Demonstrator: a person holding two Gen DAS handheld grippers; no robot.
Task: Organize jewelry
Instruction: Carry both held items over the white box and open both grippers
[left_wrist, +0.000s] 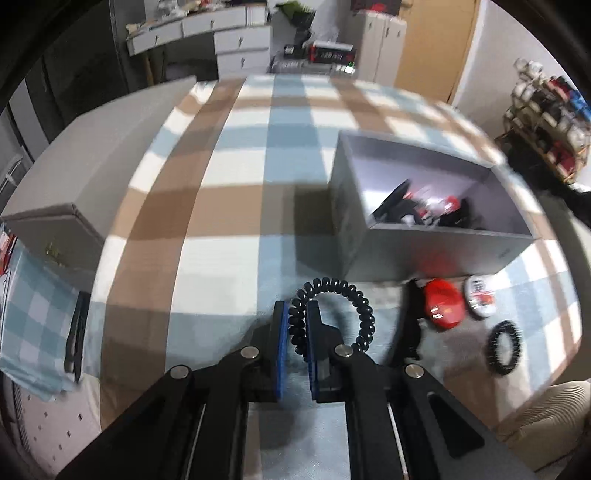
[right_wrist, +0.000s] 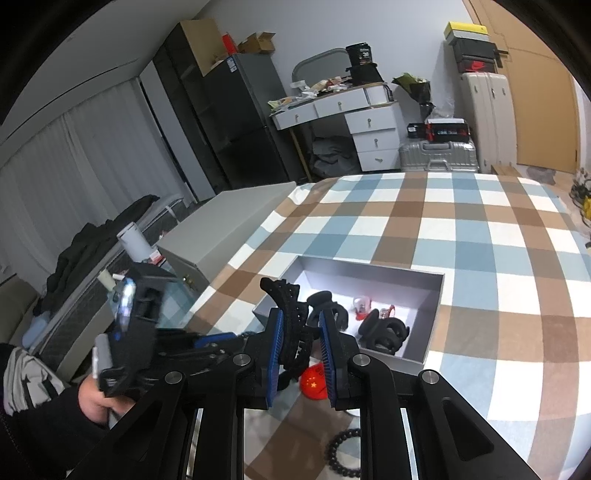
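Observation:
My left gripper (left_wrist: 297, 314) is shut on a black spiral hair tie (left_wrist: 354, 299), held just above the checked cloth, left of and in front of the open grey box (left_wrist: 424, 254). My right gripper (right_wrist: 301, 325) is shut on a black hair claw clip (right_wrist: 286, 306), held above the box's near left corner (right_wrist: 266, 306). Inside the box lie black claw clips (right_wrist: 384, 330) and small red and clear pieces (right_wrist: 362, 306). A red round case (left_wrist: 443, 304), a white round case (left_wrist: 480, 301) and a black bead bracelet (left_wrist: 504, 347) lie on the cloth in front of the box.
The grey box lid (left_wrist: 99, 162) lies upside up at the far left of the table. A black comb-like item (left_wrist: 75, 332) lies at the left edge. The checked cloth (right_wrist: 461, 229) stretches behind the box. The left gripper unit and hand (right_wrist: 129, 332) sit left of my right gripper.

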